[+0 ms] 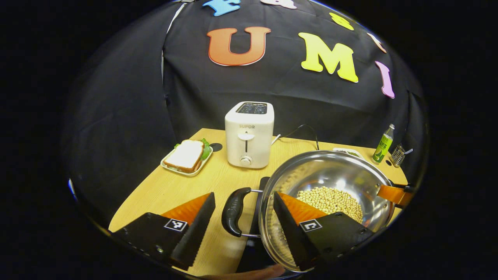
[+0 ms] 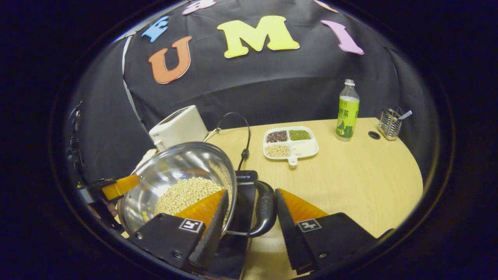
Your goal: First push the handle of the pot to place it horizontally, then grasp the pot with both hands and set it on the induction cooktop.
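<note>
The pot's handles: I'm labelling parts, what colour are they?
Black handles, on a shiny steel pot; clearest in the right gripper view.

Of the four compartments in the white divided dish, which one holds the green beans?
The back right compartment of the divided dish, nearest the green bottle. Its neighbours hold dark red beans, pale beans, and something white.

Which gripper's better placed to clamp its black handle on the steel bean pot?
Left gripper, marginally: its black curved handle sits centred between open fingers; right gripper's handle crowds its outer finger.
</note>
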{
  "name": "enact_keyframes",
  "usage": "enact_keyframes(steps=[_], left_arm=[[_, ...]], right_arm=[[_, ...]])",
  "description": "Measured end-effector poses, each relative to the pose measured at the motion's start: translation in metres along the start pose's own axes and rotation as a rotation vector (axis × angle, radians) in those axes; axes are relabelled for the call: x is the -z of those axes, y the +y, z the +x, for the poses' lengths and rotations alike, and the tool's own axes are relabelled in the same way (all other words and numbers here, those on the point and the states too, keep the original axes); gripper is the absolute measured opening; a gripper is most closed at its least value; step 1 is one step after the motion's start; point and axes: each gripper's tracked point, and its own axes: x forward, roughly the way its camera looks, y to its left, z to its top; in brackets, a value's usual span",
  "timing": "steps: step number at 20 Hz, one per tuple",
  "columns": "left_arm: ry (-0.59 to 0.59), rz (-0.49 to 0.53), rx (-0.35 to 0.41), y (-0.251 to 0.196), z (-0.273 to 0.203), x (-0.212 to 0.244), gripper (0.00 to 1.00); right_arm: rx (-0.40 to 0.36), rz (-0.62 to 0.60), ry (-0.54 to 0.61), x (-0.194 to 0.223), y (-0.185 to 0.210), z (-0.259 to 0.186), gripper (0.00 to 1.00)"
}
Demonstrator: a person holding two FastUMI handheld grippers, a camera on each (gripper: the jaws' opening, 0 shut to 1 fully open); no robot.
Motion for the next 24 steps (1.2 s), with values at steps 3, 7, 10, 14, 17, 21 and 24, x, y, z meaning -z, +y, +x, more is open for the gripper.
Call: enact_keyframes(steps=[3,7,10,14,17,21,24], left_arm=[[-0.057,-0.039,-0.012,0.005,-0.005,-0.012,0.93],[-0.204,-0.051,-0.004,0.009,-0.036,-0.047,0.93],[-0.314,-0.053,0.009,0.004,-0.075,-0.068,0.93],[-0.454,-0.034,0.020,-0.017,-0.131,-0.086,0.95],[-0.485,-0.004,0.035,-0.033,-0.174,-0.086,0.95],[-0.511,0.027,0.055,-0.060,-0.226,-0.079,0.95],[-0.513,0.057,0.084,-0.085,-0.261,-0.070,0.95]], right_arm=[[-0.010,0.004,-0.070,-0.013,-0.006,-0.004,0.80],[-0.091,0.002,-0.118,-0.019,0.000,-0.030,0.84],[-0.090,-0.021,-0.202,-0.028,-0.012,-0.067,0.86],[-0.066,-0.037,-0.311,-0.033,-0.030,-0.127,0.91],[-0.043,-0.043,-0.365,-0.032,-0.041,-0.170,0.96],[-0.032,-0.053,-0.440,-0.033,-0.054,-0.231,0.96],[0.022,-0.094,-0.515,-0.038,-0.082,-0.285,0.95]])
